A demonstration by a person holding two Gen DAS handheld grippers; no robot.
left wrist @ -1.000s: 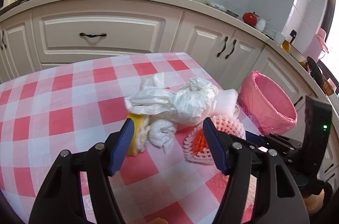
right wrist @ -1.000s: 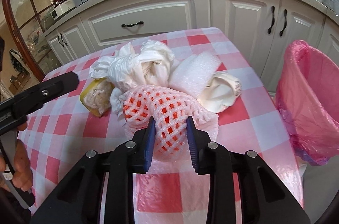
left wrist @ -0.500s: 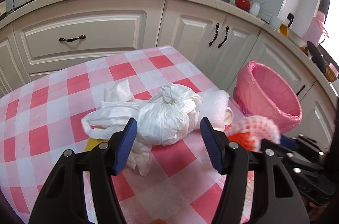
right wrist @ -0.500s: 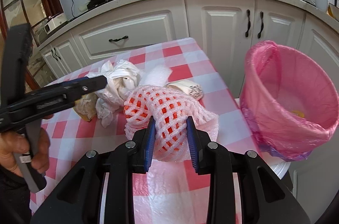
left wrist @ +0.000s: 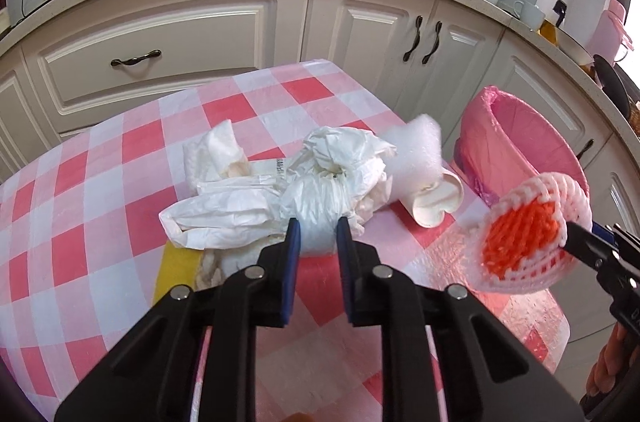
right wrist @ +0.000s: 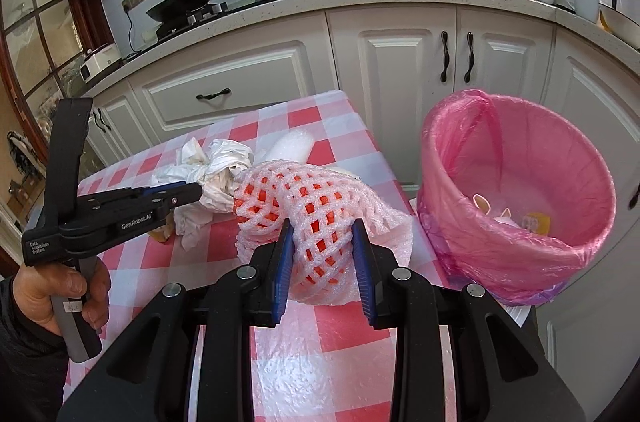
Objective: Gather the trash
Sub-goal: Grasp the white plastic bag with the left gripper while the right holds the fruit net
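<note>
A knotted white plastic bag [left wrist: 320, 198] lies in the trash pile on the red-and-white checked table [left wrist: 100, 182]. My left gripper [left wrist: 318, 230] is closing its jaws on it, and both blue pads press the bag's near end. From the right wrist view, the left gripper [right wrist: 198, 192] reaches into the same bag [right wrist: 218, 166]. My right gripper [right wrist: 322, 234] is shut on a pink-white foam fruit net [right wrist: 304, 198] with orange inside. It holds the net above the table's right edge, just left of the pink-lined trash bin [right wrist: 460, 222]. The held net [left wrist: 532, 242] also shows from the left wrist.
Around the bag lie a white foam sheet [left wrist: 416, 150], a crushed paper cup [left wrist: 436, 198], crumpled tissue [left wrist: 212, 154] and a yellow peel [left wrist: 176, 270]. The bin [left wrist: 520, 142] stands on the floor off the table's right edge, some scraps inside. White cabinets and a counter run behind.
My left gripper moved in over the pile and closed from wide open onto the white bag. The right gripper carried the foam net up and right, closer to the pink bin.
</note>
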